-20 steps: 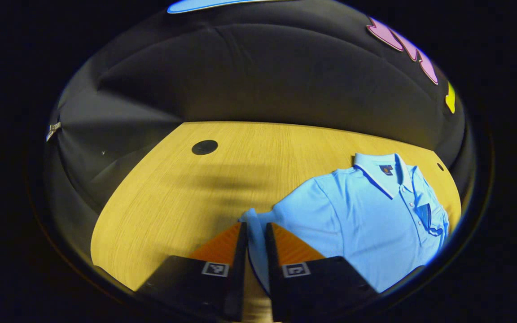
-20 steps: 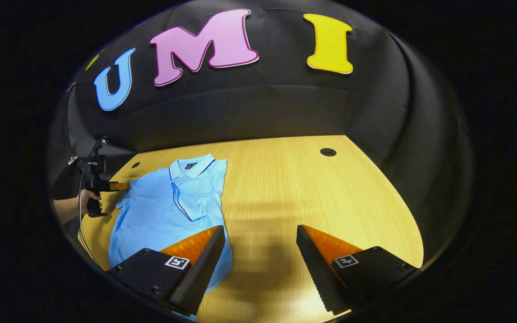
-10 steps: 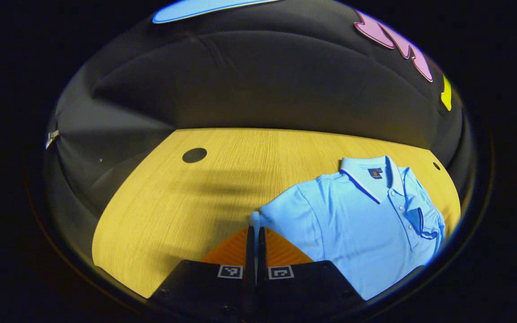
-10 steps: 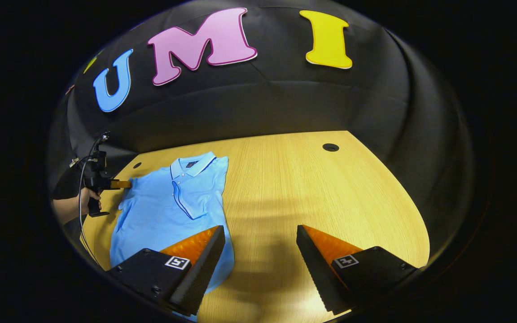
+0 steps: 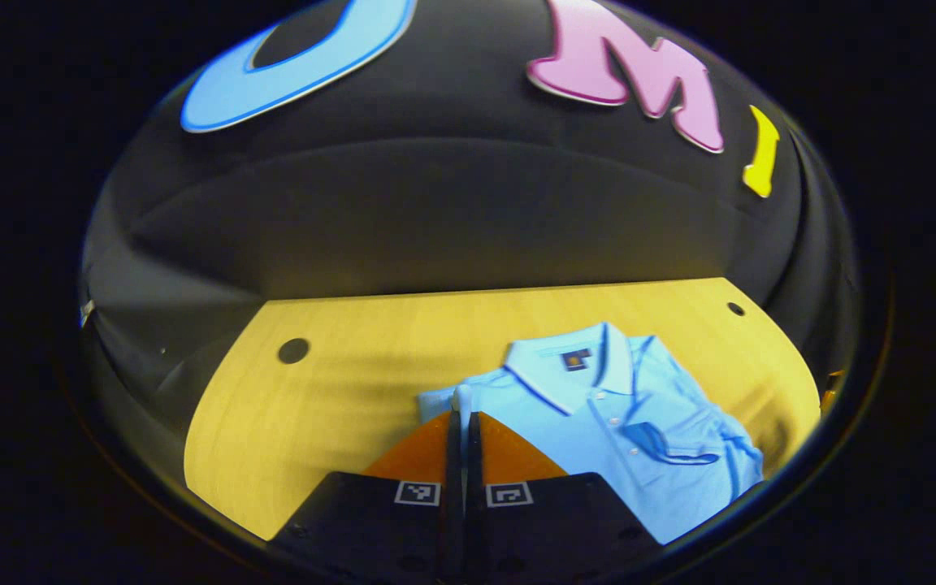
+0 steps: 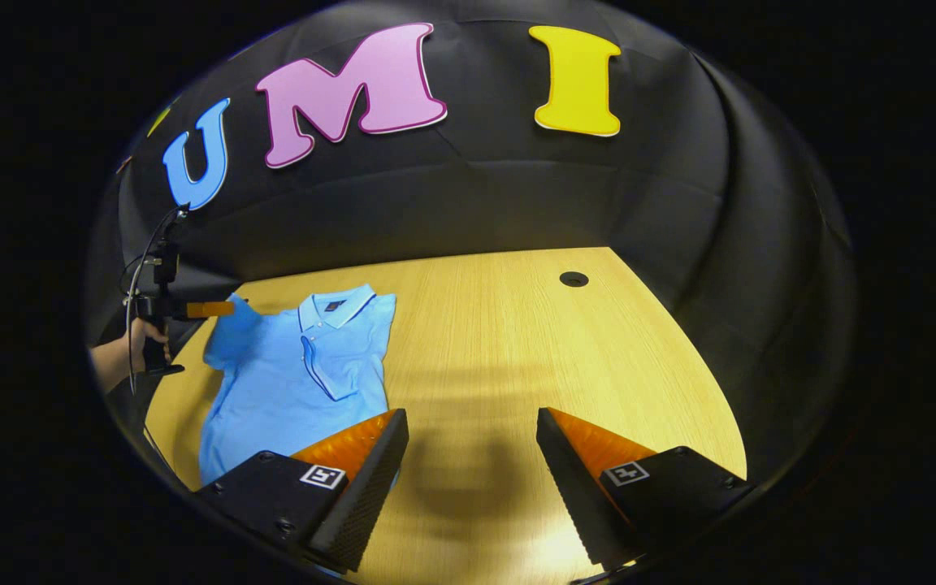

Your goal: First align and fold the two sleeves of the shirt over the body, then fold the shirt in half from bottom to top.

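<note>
The light blue short-sleeved polo shirt [image 6: 293, 378] lay face up on the pale wooden tabletop [image 6: 517, 349], collar toward the far wall and hem toward the near edge, in the left part of the right gripper view. Its 1 sleeve [image 6: 362, 345] on the right side of that view was already folded over the body, with the dark-trimmed cuff lying across the chest.

The left tool [image 5: 461, 418] had its 2 fingers pressed together on the edge of the other sleeve [image 5: 445, 400], a small tab of blue fabric standing up between the tips. In the right gripper view that same tool [image 6: 220, 309] appeared at the far left, held by a hand [image 6: 141, 337] with a cable trailing from it, and the pinched sleeve [image 6: 228, 337] was lifted off the tabletop, pulled up at the shoulder.

The right tool [image 6: 472, 439] hung over bare wood near the shirt's hem, its 2 fingers spread well apart and gripping nothing; its left finger [image 6: 362, 479] overlapped the lower right corner of the shirt in the view, though contact could not be judged.

A round dark hole [image 6: 573, 279] sat in the tabletop toward the far right, well apart from the shirt. In the left gripper view another round hole [image 5: 293, 351] showed at the left, and a smaller 1 [image 5: 735, 309] at the far right.
</note>
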Demonstrator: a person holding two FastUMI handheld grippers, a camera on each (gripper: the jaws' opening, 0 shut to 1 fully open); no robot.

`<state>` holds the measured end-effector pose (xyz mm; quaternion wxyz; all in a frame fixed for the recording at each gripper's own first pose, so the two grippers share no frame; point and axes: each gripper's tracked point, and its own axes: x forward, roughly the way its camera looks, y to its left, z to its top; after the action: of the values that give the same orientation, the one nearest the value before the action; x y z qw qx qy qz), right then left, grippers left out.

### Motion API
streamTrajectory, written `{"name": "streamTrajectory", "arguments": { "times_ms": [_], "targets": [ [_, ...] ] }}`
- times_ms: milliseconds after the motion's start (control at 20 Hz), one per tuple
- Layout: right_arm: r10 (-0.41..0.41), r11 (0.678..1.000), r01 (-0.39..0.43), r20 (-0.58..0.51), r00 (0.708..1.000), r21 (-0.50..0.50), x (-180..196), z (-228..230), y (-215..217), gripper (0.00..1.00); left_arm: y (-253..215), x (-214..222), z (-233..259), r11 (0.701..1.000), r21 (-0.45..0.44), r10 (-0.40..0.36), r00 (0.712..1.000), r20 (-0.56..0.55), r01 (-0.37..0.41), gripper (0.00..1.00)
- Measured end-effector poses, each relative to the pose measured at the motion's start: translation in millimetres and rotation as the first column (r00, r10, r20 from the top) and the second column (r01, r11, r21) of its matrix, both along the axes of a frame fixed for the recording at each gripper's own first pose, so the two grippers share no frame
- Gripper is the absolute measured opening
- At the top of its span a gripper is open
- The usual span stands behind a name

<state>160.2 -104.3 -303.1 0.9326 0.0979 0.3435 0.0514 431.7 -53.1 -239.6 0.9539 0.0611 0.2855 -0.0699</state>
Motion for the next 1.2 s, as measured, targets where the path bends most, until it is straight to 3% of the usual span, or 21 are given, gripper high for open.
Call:
{"name": "streamTrajectory", "arguments": {
  "times_ms": [150, 350, 400, 450, 550, 700, 750, 950, 1200],
  "targets": [
    [0.035, 0.999, -0.035, 0.006, 0.999, -0.019, -5, 6, 1, 0.98, -59, -6, -3, 0.997, -0.029, -0.068, 0.997, -0.02, 0.067, 0.06],
    [0.055, 0.998, -0.055, 0.011, 0.998, -0.02, -13, 15, 4, 0.98, -111, -17, -17, 0.991, -0.103, -0.091, 0.994, -0.067, 0.084, 0.11],
    [0.052, 0.999, -0.052, 0.01, 0.999, -0.013, -16, 15, 5, 0.98, -124, -22, -18, 0.987, -0.133, -0.102, 0.992, -0.072, 0.092, 0.24],
    [0.048, 0.999, -0.048, 0.01, 0.999, -0.012, -19, 17, 5, 0.98, -132, -25, -20, 0.984, -0.151, -0.111, 0.99, -0.083, 0.098, 0.16],
    [0.04, 0.999, -0.04, 0.009, 0.999, -0.007, -26, 18, 5, 0.98, -149, -40, -24, 0.974, -0.189, -0.149, 0.983, -0.109, 0.127, 0.31],
    [0.036, 0.999, -0.036, -0.003, 0.999, 0.003, -41, 19, 12, 0.98, -148, -70, -9, 0.973, -0.203, -0.133, 0.987, -0.092, 0.112, 0.85],
    [0.039, 0.999, -0.039, -0.011, 0.999, 0.01, -48, 19, 17, 0.98, -145, -80, -9, 0.978, -0.181, -0.123, 0.99, -0.076, 0.107, 0.98],
    [0.068, 0.997, -0.067, -0.035, 0.997, 0.043, -81, 25, 43, 0.98, -121, -141, 13, 0.988, -0.091, -0.127, 0.991, -0.037, 0.123, 0.98],
    [0.129, 0.991, -0.123, -0.108, 0.986, 0.059, -130, 19, 74, 0.98, -89, -233, 45, 0.988, -0.118, -0.099, 0.995, -0.002, 0.098, 0.97]
  ]
}}
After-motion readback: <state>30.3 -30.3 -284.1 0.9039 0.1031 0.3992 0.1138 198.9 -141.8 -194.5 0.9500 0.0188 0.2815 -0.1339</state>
